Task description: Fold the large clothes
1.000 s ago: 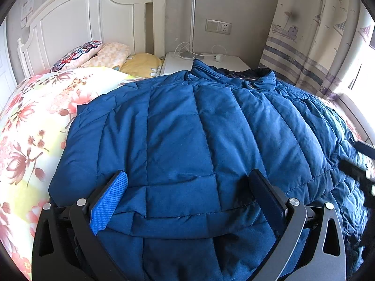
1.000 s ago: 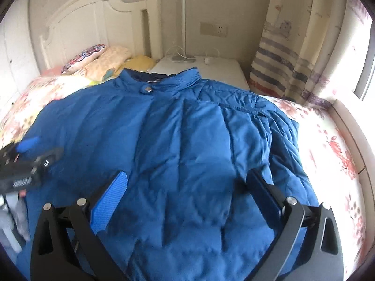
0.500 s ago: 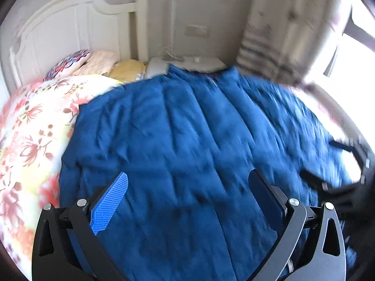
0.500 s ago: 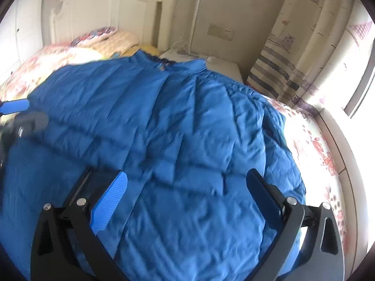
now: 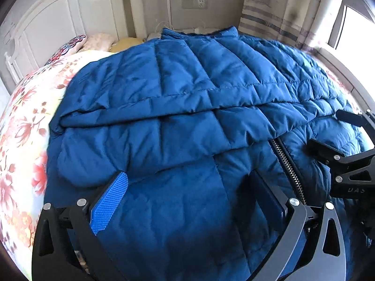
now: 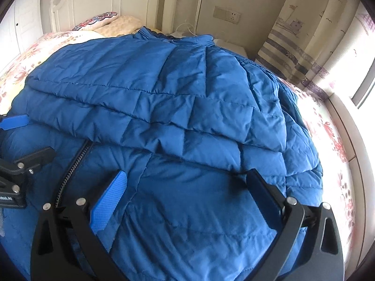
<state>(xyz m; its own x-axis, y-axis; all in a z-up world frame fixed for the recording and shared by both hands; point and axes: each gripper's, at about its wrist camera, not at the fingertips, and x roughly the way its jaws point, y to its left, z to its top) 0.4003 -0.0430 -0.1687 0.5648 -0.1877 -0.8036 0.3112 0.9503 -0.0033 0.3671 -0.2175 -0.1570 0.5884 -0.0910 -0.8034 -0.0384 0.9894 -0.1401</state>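
Our left claw (image 5: 185,201) hangs over the near part of the blue down jacket (image 5: 187,98), its jaws spread wide with nothing between them but the quilted cloth below. Whether the fingertips touch the cloth we cannot tell. The jacket lies across the bed (image 5: 21,121), covering most of the flowered bedspread ahead of both claws. A folded layer of it crosses in front of the left claw, its edge running from the far left down toward the right, where it ends just above the zipper (image 5: 287,164). The zipper runs just right of the left claw's right finger, between our two claws.

Our right claw (image 6: 187,192) is likewise wide apart and holds nothing, over the jacket's right half. The folded edge runs directly ahead of its fingertips, and the zipper lies to its left. The left claw shows at the left edge of that view, close beside it.

Far ahead of both claws the jacket's collar (image 6: 173,38) points toward the white headboard (image 5: 70,14), with pillows (image 5: 89,44) to the far left and a striped curtain (image 6: 302,46) to the far right.
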